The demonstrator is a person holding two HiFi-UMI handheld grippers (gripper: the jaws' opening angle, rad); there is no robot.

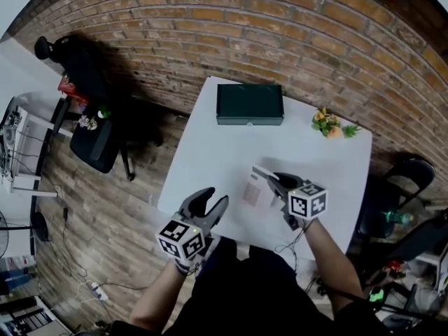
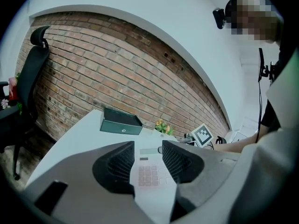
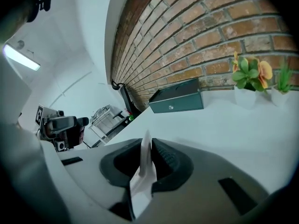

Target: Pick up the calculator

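Observation:
The calculator (image 1: 253, 190) is a thin white slab with pale pink keys, tilted up off the white table (image 1: 210, 135). My right gripper (image 1: 274, 182) is shut on its right edge. In the right gripper view the calculator (image 3: 142, 181) stands edge-on, pinched between the pads of that gripper (image 3: 147, 149). My left gripper (image 1: 212, 203) hangs open over the table's near left edge, a little left of the calculator. In the left gripper view the keys of the calculator (image 2: 148, 174) show through the gap of the wide jaws of that gripper (image 2: 147, 158), without touching the pads.
A dark green box (image 1: 250, 103) lies at the table's far edge. A small pot of orange flowers (image 1: 330, 123) stands at the far right corner. A black office chair (image 1: 91, 96) stands on the floor to the left, and a dark chair (image 1: 409, 170) to the right.

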